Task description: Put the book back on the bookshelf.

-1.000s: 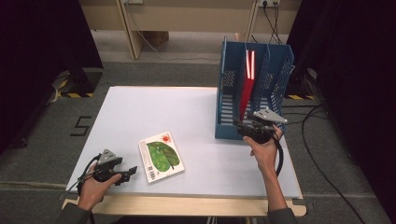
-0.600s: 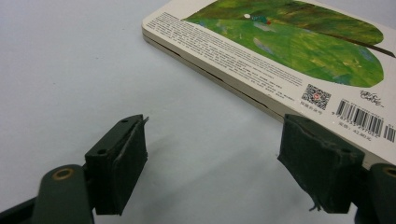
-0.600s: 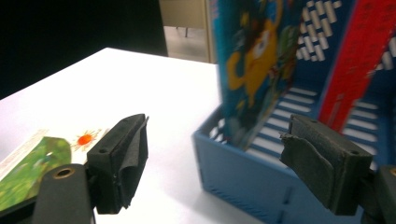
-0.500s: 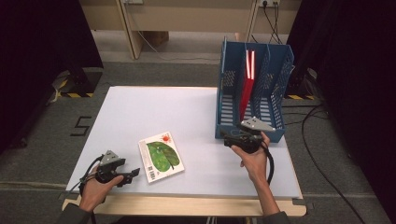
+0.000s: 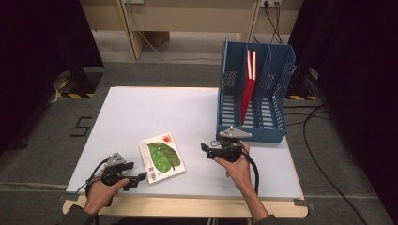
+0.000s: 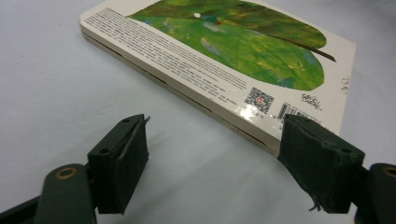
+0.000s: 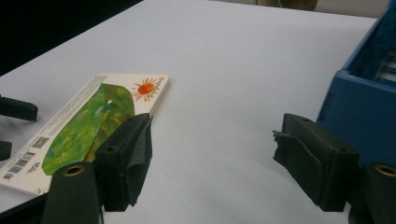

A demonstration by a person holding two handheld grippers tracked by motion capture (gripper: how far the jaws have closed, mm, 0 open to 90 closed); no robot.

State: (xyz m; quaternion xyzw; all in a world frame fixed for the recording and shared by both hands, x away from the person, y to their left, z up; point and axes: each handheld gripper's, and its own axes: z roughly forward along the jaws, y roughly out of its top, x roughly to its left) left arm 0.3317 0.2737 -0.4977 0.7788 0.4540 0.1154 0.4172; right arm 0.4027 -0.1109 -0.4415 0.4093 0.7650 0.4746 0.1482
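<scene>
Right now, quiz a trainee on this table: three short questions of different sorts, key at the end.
1. True or false: the book lies flat on the table.
2. Which slot of the blue rack holds the red book: A the left, B the middle, C the right?
3. Fill in: the tongs nearest the book are the ____ tongs.

Key
1. True: it lies flat, leaf cover up.
2. B: it leans in the middle slot.
3. Left: they lie open at the book's near corner, not gripping it. The right tongs are also open and empty, pointing toward the book from in front of the rack.
</scene>
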